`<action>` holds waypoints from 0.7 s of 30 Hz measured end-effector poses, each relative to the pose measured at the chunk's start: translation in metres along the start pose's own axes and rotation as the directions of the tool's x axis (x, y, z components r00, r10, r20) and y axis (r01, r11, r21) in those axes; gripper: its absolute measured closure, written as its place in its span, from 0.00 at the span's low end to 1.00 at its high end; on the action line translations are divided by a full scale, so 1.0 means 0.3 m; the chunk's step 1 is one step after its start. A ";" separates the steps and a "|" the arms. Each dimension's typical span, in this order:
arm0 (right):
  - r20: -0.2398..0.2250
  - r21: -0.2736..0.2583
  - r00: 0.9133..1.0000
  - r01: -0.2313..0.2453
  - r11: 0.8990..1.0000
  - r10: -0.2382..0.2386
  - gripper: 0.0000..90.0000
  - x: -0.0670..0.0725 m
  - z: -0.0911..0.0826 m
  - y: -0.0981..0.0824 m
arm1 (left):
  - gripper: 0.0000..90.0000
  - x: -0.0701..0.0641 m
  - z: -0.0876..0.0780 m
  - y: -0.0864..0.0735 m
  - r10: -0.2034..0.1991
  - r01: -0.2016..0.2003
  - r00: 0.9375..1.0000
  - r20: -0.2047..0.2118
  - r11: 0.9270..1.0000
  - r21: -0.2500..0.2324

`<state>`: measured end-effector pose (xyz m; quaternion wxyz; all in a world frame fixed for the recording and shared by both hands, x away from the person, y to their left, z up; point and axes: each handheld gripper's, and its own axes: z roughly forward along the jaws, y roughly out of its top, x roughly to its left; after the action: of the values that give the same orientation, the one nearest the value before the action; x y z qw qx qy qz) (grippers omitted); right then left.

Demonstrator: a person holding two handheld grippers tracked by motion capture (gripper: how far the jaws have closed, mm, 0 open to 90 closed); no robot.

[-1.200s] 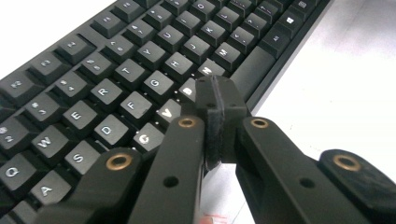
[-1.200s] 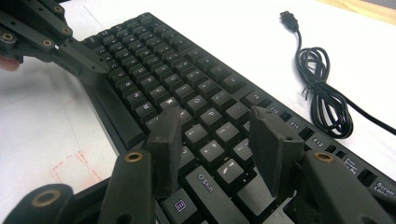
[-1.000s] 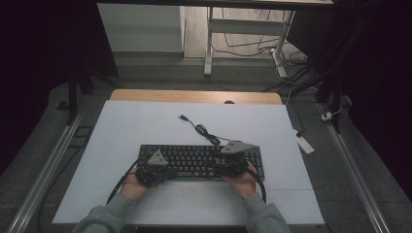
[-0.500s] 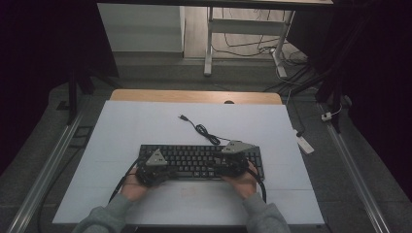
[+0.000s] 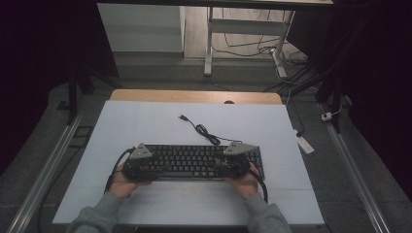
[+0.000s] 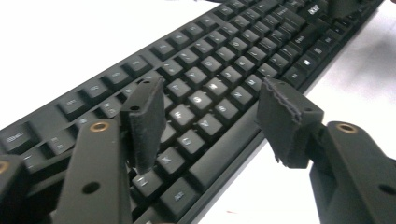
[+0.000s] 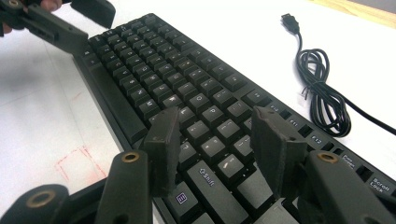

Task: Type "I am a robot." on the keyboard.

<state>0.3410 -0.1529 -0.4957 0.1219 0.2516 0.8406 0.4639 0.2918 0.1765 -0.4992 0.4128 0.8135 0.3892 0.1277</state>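
A black full-size plastic keyboard (image 5: 194, 162) lies flat near the front edge of the table, its long side running across in front of the person. Its thin black cable (image 5: 204, 131) loops in a loose coil just behind it and ends in a free USB plug (image 5: 183, 117) on the bare tabletop.

The left gripper (image 6: 210, 121) hovers over the keyboard's left end; its jaws have just been opening and now stand apart above the letter keys with nothing pressed between the pads. The right gripper (image 7: 217, 140) sits over the right end, jaws likewise spread above the keys near the shift row, clasping nothing. In the high view a hand (image 5: 124, 182) backs each gripper from the near side.

Judging from this, the work is at a release or re-grip stage: the keyboard rests on the table and neither gripper holds it. A next move to shift or lift it would likely call for setting the pads across the keyboard's edges at both ends and closing evenly, so it does not tilt.

The white tabletop (image 5: 145, 121) has a wooden strip (image 5: 194, 96) along its far edge. Beyond lie a dim grey floor, a white desk frame (image 5: 243, 29) and tangled cables (image 5: 291, 63).
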 end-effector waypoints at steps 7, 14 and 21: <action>0.001 -0.004 1.000 0.001 1.000 -0.001 0.58 0.000 -0.002 0.001 | 0.43 0.028 -0.026 -0.003 -0.022 0.022 0.999 -0.024 1.000 -0.005; 0.000 -0.002 1.000 0.001 1.000 -0.001 0.58 0.001 0.000 0.001 | 0.43 0.041 -0.039 -0.003 -0.031 0.030 0.998 -0.054 0.999 -0.016; 0.001 0.000 1.000 0.000 1.000 0.000 0.58 0.001 0.001 0.001 | 0.44 0.052 -0.040 -0.008 -0.029 0.029 0.997 -0.078 1.000 -0.002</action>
<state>0.3410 -0.1525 -0.4957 0.1226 0.2518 0.8405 0.4638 0.2944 0.1957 -0.4953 0.3995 0.8019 0.4167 0.1539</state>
